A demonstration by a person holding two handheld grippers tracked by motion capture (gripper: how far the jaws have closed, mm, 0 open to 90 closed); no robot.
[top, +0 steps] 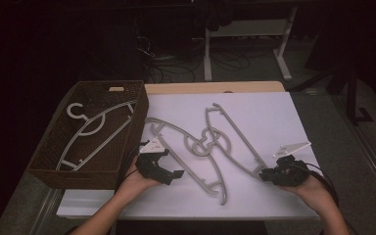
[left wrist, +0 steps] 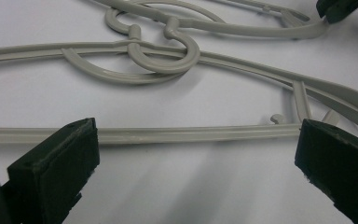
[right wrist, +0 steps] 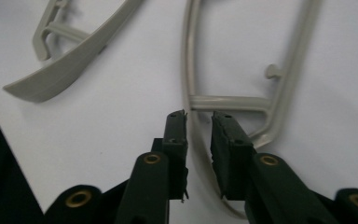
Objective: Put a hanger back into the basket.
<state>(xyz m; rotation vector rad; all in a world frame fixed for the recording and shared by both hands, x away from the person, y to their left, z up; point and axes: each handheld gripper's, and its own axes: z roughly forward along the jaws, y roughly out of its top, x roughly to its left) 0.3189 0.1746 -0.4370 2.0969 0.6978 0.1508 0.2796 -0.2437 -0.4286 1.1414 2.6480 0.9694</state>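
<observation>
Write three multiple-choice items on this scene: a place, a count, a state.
1. Where is the lone hanger?
A. In the basket
B. On the floor
C. On the table

2. How many hangers lie on the table?
A. One
B. Two
C. Four

3. How do the left tongs stand?
A. Wide open
B. Shut on a hanger
C. Shut on the basket

Key: 1 A, it lies inside the woven walls. 2 B, two lie there with hooks linked. 3 A, the jaws stand far apart, gripping nothing.
</observation>
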